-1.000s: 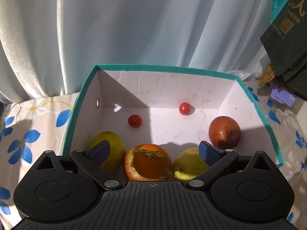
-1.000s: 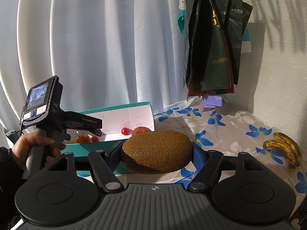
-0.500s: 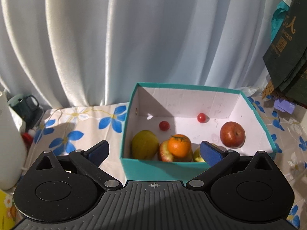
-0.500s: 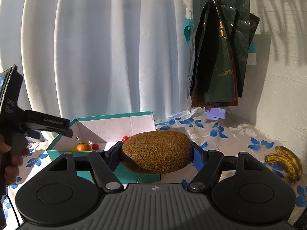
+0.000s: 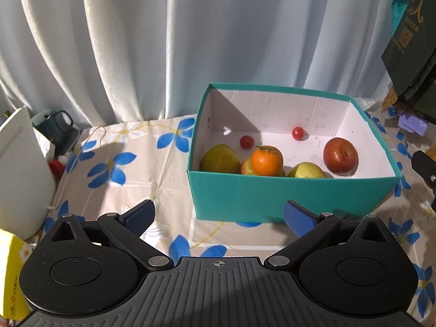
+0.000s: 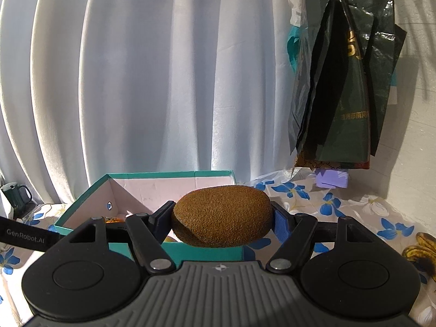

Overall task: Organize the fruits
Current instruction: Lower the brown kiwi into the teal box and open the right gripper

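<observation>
Right tool: its two blue-padded fingers are pinching a fuzzy brown oval kiwi by its two ends, holding it in the air just in front of the open teal cardboard box with a white interior.

Left tool: its fingers are standing spread wide with nothing between them, hovering over the flower-printed tablecloth of the table in front of the box. In the right wrist view a black arm of this tool is crossing the left edge, bearing the white lettering "GenRobot.AI".

Inside the box, along its near wall: a yellow-green pear-like fruit, an orange mandarin with a green stem resting on a red-yellow apple, and a yellow-green apple. Toward the box's right wall a red apple is lying alone; near its back wall two small red cherry tomatoes are lying apart.

Right of the box, spotted yellow bananas are lying on the table, and dark green bags with gold Chinese characters, too small to read, are hanging on the wall. Left of the box, a dark green mug is standing before the white curtain.
</observation>
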Motion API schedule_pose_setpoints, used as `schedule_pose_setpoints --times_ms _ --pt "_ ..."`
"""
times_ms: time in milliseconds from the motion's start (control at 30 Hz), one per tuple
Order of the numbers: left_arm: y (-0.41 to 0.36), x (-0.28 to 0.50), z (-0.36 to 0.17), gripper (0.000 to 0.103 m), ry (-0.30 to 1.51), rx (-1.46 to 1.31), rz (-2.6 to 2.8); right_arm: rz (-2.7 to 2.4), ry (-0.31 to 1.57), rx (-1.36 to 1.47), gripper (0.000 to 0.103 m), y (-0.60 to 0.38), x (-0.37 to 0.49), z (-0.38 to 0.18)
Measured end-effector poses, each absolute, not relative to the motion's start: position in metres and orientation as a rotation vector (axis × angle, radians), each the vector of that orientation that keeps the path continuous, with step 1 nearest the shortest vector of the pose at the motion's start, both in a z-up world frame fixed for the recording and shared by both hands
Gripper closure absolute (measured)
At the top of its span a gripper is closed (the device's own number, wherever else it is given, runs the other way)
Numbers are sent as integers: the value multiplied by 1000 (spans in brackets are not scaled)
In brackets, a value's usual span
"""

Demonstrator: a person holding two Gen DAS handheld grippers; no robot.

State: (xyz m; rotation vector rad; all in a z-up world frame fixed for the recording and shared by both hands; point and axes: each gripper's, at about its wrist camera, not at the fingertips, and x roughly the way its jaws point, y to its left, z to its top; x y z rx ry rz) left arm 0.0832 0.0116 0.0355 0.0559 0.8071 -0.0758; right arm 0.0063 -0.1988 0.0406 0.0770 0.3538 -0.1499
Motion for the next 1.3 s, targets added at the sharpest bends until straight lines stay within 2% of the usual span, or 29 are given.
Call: schedule_pose_setpoints --times_ms 1300 --pt "0 102 17 0 884 113 -33 -46 550 47 30 -185 106 -17"
